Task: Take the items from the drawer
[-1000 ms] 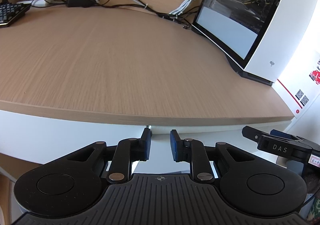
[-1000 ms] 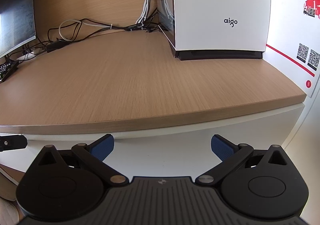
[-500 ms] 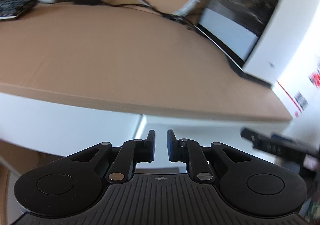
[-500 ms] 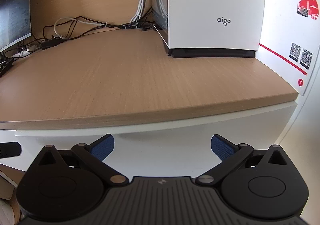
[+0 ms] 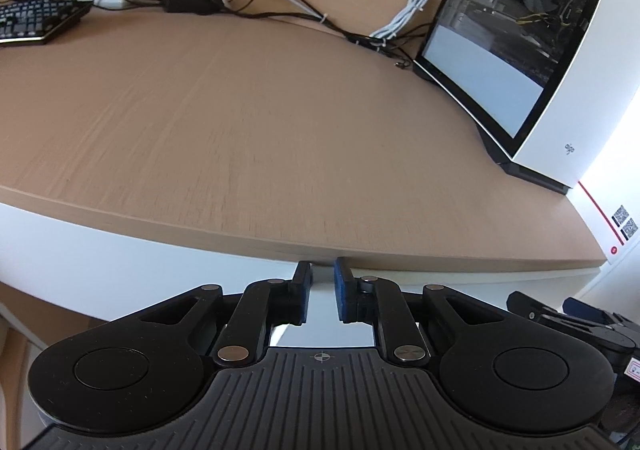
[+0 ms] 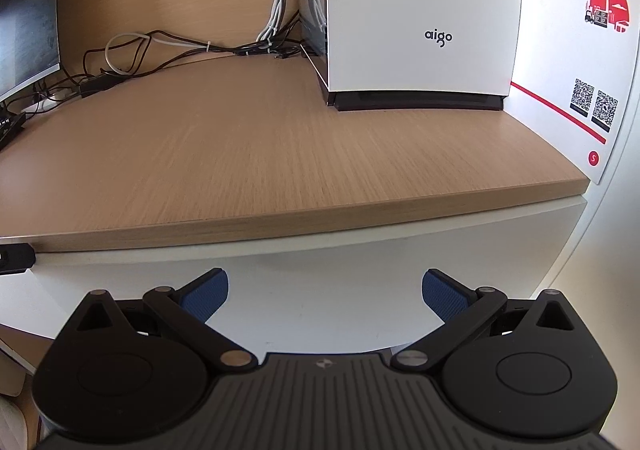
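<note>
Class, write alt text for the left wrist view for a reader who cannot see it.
The left gripper reaches with nearly shut jaws to the white drawer front just under a wooden desk's edge. On the desk: a white computer case, tangled cables and a keyboard.

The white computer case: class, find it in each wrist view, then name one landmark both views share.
Left wrist view: white computer case at the right edge, glass side facing us.
Right wrist view: the case at top centre, logo front facing us.
Shared landmark: the bundled white cable just left of it.
</note>
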